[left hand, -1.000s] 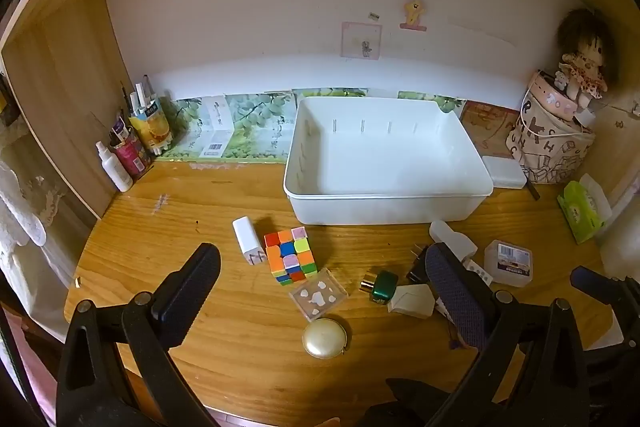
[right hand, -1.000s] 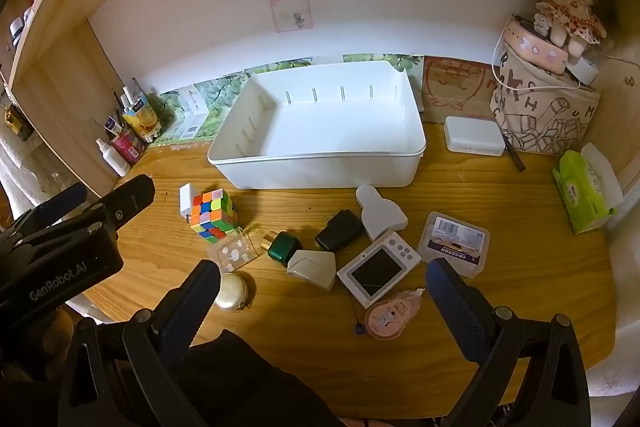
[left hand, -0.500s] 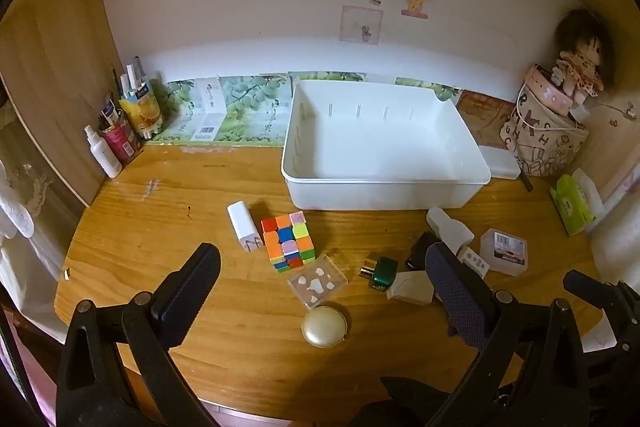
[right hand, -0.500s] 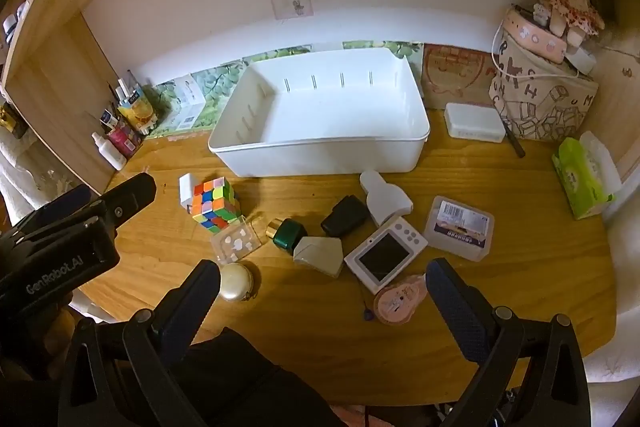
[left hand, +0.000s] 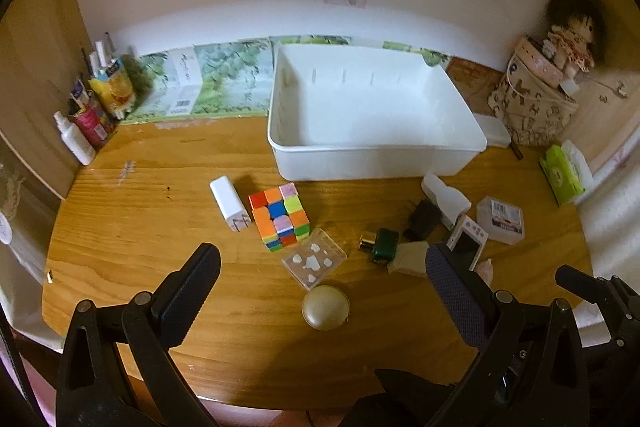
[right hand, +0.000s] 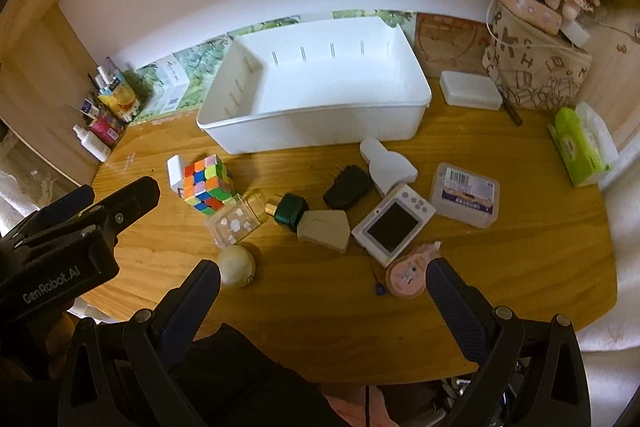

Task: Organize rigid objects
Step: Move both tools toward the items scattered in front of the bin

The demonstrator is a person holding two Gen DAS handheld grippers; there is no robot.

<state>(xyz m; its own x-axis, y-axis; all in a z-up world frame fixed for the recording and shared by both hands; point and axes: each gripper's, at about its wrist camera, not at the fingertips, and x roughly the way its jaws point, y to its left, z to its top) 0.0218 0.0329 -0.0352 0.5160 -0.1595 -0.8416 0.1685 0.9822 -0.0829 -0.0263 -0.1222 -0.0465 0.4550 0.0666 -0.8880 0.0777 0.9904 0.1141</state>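
1. The white rectangular plastic bin (left hand: 376,115) stands at the back of the wooden surface (left hand: 140,227) with nothing in it, so as I judge it, none of the sorting is done yet.
2. Everything I have to put away lies loose in front of the bin: a multicoloured puzzle cube (left hand: 280,217) with a small white rectangular block (left hand: 230,203) just beside it, a clear square case with white spots (left hand: 314,261), and a round pale-gold compact (left hand: 326,307) nearest to me.
3. Further right sit a dark green bottle with a gold cap (right hand: 290,209), touching a beige angular plastic piece (right hand: 324,229), then a black plug adapter (right hand: 346,185), a white bottle-shaped piece (right hand: 386,167), a white handheld device with a dark screen (right hand: 394,225), a clear lidded box with a barcode label (right hand: 466,195) and a pink round tape dispenser (right hand: 406,275).
4. My left tool (left hand: 320,287) hangs spread wide over the compact and grips nothing.
5. My right tool (right hand: 320,291) is likewise spread and bare, above the near edge.
6. All eleven pieces are left to move, by my count.
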